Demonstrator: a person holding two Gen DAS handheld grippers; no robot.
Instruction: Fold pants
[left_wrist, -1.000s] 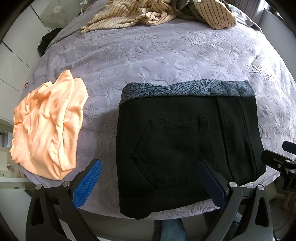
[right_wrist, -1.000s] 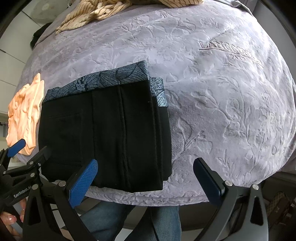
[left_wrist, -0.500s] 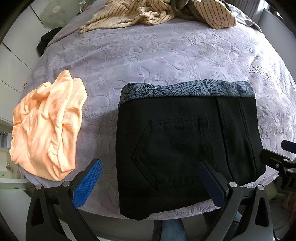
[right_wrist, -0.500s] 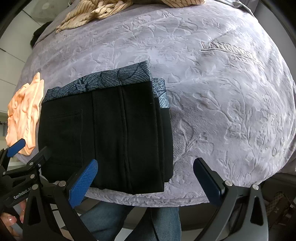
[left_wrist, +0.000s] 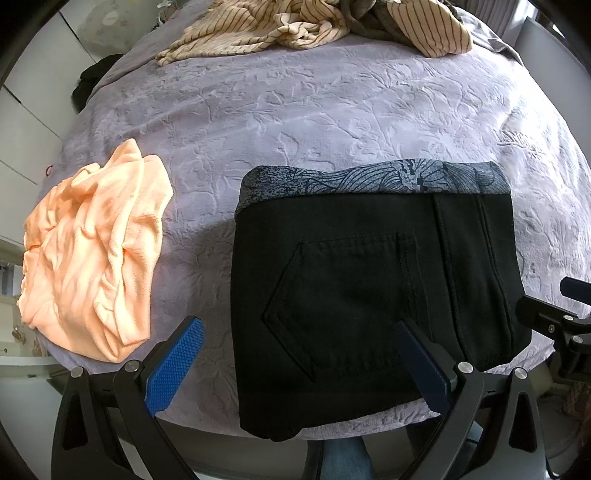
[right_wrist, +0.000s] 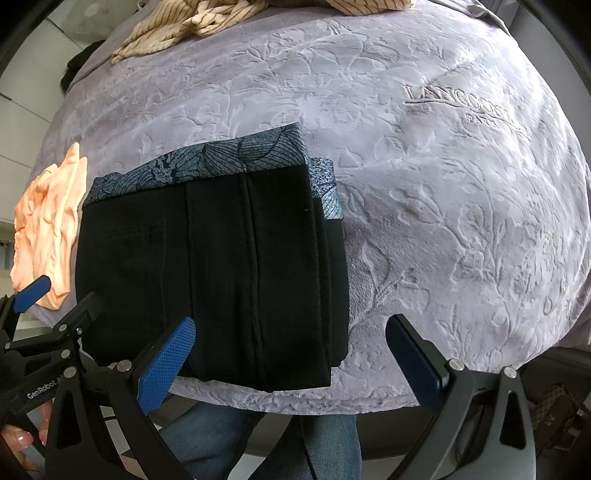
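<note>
The black pants (left_wrist: 369, 288) lie folded into a compact rectangle near the front edge of the bed, a back pocket on top and a blue-grey patterned band (left_wrist: 373, 181) along the far edge. They also show in the right wrist view (right_wrist: 214, 266). My left gripper (left_wrist: 295, 362) is open and empty, held just in front of the pants' near left part. My right gripper (right_wrist: 288, 362) is open and empty, held in front of their near right corner. Neither touches the cloth.
The bed has a lilac embossed cover (left_wrist: 332, 110). A crumpled orange garment (left_wrist: 92, 258) lies left of the pants. A heap of striped beige clothes (left_wrist: 314, 26) lies at the far side. White cabinets stand to the left. The person's jeans (right_wrist: 258, 443) show below the bed edge.
Almost nothing has changed. Both grippers stay open and hover nearly still in front of the folded pants, and the pants have not moved.
</note>
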